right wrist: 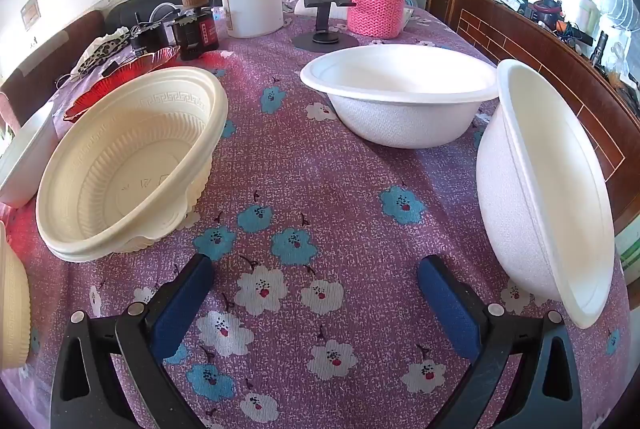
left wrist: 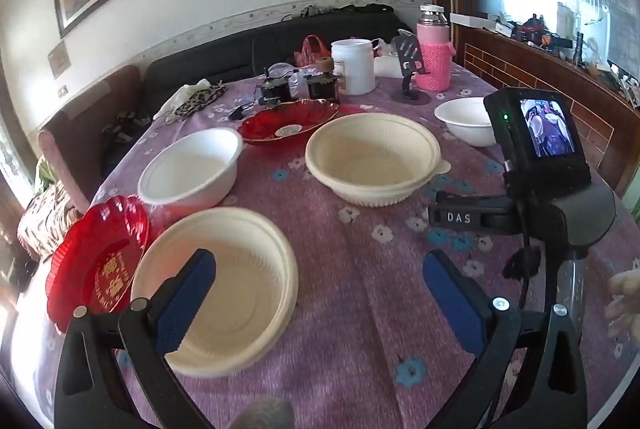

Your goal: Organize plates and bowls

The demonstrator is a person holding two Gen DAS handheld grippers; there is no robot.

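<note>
Nothing looks stacked yet: two cream bowls, one under the left claw (left wrist: 316,289), its left pad (left wrist: 188,305) hanging over the near cream bowl (left wrist: 224,289), the other (left wrist: 374,159) ahead; three white bowls (left wrist: 192,167) and two red plates (left wrist: 98,261) are sitting apart. Both claws are gaping wide and empty, the right claw (right wrist: 316,305) hovering over bare tablecloth (right wrist: 312,169) between a cream bowl (right wrist: 128,165) and a white bowl (right wrist: 548,189)

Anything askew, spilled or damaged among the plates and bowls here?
Nothing spilled or broken. The white bowl at the right looks tipped on its side, though fisheye distortion may exaggerate this. The red plate at the left table edge also looks tilted, beside a cream bowl.
</note>
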